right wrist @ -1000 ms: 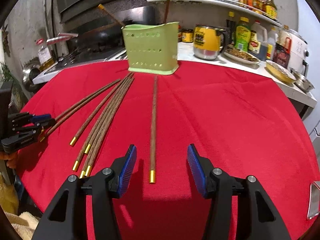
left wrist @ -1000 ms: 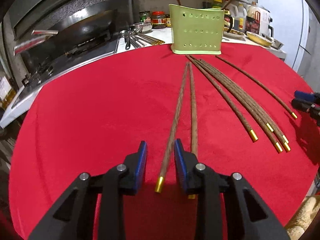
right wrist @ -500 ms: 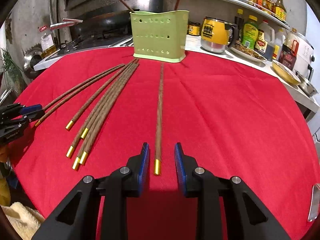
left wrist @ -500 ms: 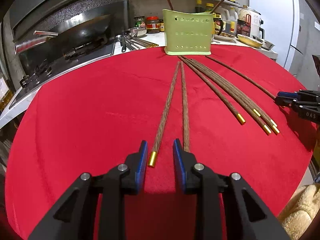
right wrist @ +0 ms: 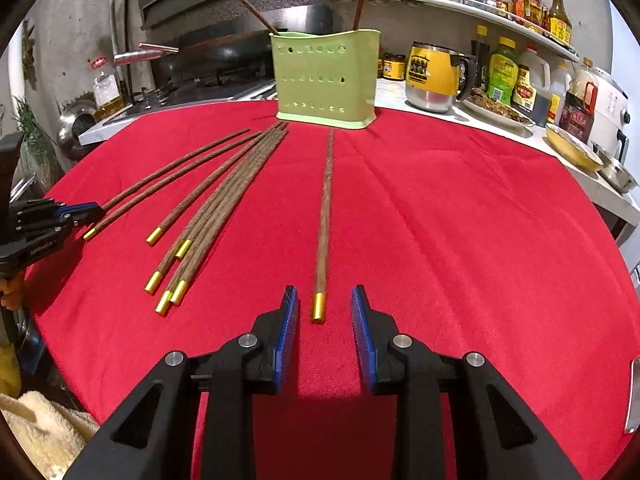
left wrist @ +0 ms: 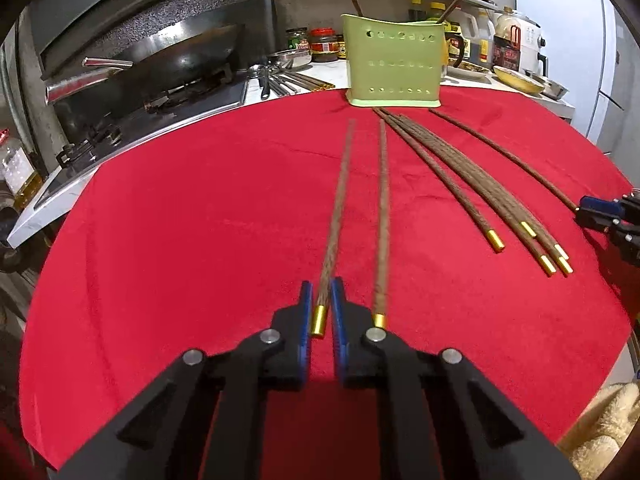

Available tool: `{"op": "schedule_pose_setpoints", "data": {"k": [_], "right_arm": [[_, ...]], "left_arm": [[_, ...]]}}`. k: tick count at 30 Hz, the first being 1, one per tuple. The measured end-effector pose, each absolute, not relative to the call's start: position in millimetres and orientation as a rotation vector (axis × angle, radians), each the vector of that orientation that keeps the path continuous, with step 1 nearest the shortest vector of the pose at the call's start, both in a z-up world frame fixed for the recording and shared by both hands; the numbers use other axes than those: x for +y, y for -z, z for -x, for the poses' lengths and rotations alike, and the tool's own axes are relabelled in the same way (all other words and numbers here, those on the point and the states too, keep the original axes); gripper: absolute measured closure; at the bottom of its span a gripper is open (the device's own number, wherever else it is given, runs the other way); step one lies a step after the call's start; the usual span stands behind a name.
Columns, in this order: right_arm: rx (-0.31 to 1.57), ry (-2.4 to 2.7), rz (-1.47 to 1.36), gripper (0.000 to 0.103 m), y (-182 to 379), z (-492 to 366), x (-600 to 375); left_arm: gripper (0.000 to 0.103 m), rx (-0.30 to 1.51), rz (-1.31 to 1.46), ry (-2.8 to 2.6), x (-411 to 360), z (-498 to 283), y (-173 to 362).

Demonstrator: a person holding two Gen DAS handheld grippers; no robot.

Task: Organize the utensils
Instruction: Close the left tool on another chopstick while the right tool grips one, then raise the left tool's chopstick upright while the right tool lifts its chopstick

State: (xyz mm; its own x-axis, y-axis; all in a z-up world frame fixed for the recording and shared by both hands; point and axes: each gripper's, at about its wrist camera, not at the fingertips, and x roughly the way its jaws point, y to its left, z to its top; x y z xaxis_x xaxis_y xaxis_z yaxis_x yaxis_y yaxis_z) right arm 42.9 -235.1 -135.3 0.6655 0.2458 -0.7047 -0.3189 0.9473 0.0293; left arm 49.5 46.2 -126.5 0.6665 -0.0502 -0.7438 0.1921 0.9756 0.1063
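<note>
Chopsticks lie fanned across a red cloth [left wrist: 200, 220] before a green holder [left wrist: 394, 66], which already stands two upright. Left gripper [left wrist: 321, 312], whose jaws stood apart around a chopstick a second ago, has just closed, its blue pads now pinching the gold-capped end of that left chopstick [left wrist: 338, 208]; its neighbour [left wrist: 382, 220] lies just beside. Right gripper [right wrist: 325, 320], narrower half a second back, has eased slightly wider, its jaws straddling the gold tip of a lone chopstick [right wrist: 323, 220] without touching it. A loose bundle [right wrist: 208, 216] rests nearby
</note>
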Motion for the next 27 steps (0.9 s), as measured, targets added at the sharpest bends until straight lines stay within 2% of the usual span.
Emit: {"op": "schedule_pose_setpoints", "data": {"k": [6,8,10,11,15,19,27], "right_arm": [[0.749,-0.296,0.071,0.075,137,-44,-234],[0.752,-0.274,0.062,0.085,136,-47,-236],[0.752,-0.268,0.073,0.088,136,-47,-234],[0.75,-0.274,0.087,0.096,136,-46,-231],[0.719,-0.248,0.155,0.096,138,-40,-222],[0.716,-0.264,0.094,0.096,131,-37,-232],[0.569,-0.289,0.017,0.096,71,-15,-249]], "left_arm": [[0.094,0.827,-0.153,0.13,48,-52,126],[0.094,0.822,-0.141,0.129,49,-54,127],[0.094,0.811,-0.134,0.123,49,-54,128],[0.094,0.806,-0.133,0.119,48,-54,128],[0.095,0.8,-0.106,0.123,48,-53,128],[0.096,0.787,-0.027,0.149,49,-50,121],[0.096,0.604,0.0,0.171,50,-29,63]]}}
